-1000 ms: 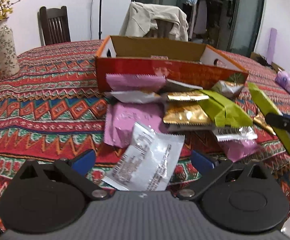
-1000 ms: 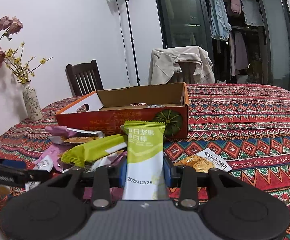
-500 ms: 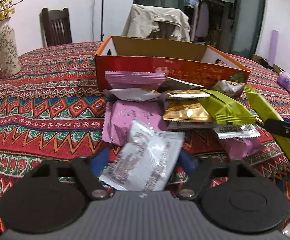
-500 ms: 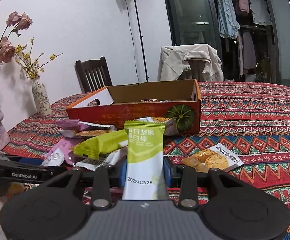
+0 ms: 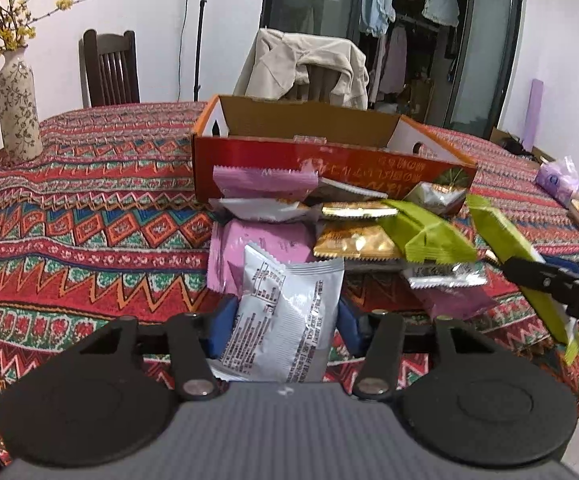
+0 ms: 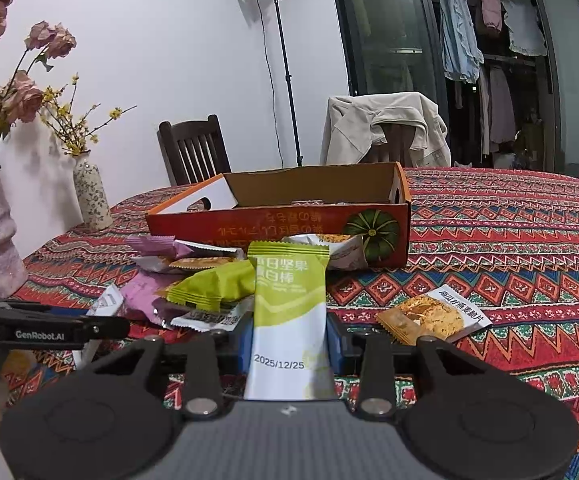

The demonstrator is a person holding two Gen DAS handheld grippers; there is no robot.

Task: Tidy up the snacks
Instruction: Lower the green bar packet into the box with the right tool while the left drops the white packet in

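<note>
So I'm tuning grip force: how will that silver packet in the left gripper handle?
The silver packet looks crinkly and thin, so probably floppy and light. Its glossy film may slip between the left gripper pads.

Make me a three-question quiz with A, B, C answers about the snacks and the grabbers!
1. Where is the orange cookie packet?
A. in the box
B. alone on the tablecloth
C. in a vase

2. What colour is the packet in the right hand-held gripper?
A. green and white
B. pink
C. gold

3. The left hand-held gripper is
A. open and empty
B. shut on the silver packet
C. inside the box

Answers: 1 B, it lies apart from the pile. 2 A, the green and white bar stands between the fingers. 3 B, blue pads squeeze the silver packet.
</note>
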